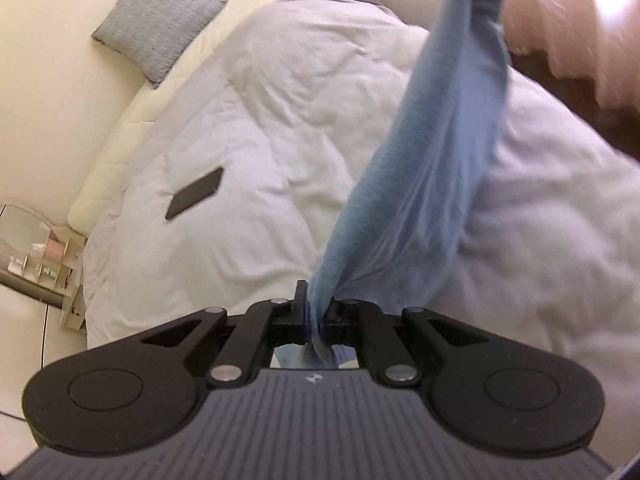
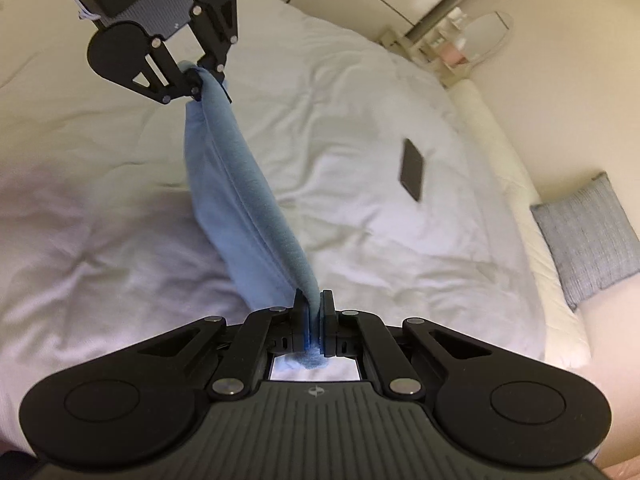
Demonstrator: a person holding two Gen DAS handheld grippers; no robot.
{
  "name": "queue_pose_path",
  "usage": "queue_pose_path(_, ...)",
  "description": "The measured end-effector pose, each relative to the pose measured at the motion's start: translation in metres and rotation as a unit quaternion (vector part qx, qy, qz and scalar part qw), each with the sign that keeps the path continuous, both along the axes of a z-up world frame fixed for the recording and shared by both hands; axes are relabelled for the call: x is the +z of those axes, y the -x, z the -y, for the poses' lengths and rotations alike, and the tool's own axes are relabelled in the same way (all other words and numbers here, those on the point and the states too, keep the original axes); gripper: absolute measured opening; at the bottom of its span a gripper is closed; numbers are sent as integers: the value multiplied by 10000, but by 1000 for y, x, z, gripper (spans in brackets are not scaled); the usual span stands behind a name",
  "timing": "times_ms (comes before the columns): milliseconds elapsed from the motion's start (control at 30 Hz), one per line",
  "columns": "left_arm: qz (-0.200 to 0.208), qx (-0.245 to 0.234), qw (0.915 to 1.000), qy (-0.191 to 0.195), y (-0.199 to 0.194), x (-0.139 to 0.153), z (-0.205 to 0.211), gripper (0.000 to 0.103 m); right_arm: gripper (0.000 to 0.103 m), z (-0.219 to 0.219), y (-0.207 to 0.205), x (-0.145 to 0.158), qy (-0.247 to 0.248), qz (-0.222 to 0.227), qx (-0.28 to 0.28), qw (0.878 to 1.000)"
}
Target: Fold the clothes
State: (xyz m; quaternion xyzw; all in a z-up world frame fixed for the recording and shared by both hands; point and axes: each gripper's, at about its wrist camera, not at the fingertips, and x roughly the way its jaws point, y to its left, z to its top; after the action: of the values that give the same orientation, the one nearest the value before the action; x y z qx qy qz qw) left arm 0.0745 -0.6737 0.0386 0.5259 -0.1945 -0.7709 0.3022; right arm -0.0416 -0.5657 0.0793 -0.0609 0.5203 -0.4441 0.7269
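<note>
- We hold a blue garment (image 2: 240, 200) stretched in the air between our two grippers, above a bed covered with a rumpled white duvet (image 2: 360, 80); its lower folds sag toward the duvet, but we cannot tell whether they touch it.
- Our right gripper (image 2: 315, 312) has its fingers pressed together on one end of the cloth, a small tuft poking out behind them.
- Our left gripper (image 1: 318, 312) pinches the other end, fingers closed on a bunched strip of fabric.
- Only the right wrist view shows the whole left gripper from outside, at the upper left, with the cloth wrapped around its tips.
- The left wrist view catches just a dark edge of the right gripper at the top, cut off by the frame.
- A flat dark rectangular object (image 1: 195, 193) lies on the duvet, well apart from the garment; we cannot make out what it is.
- A grey cushion (image 1: 158, 18) leans at the bed's edge.
- A small shelf (image 1: 44, 264) of blurred items stands beside the bed.
</note>
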Motion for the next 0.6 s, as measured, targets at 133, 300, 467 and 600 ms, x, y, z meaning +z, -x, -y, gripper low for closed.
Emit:
queue_pose_path(133, -100, 195, 9998, 28, 58, 17, 33, 3, 0, 26, 49, 14, 89, 9, 142, 9999)
queue_pose_path(300, -229, 601, 9974, 311, 127, 38, 87, 3, 0, 83, 118, 14, 471, 43, 388, 9981)
queue_pose_path(467, -351, 1003, 9925, 597, 185, 43, 128, 3, 0, 140, 186, 15, 853, 77, 632, 9943)
queue_pose_path(600, -336, 1033, 9930, 463, 214, -2, 129, 3, 1, 185, 240, 15, 1157, 104, 827, 9898)
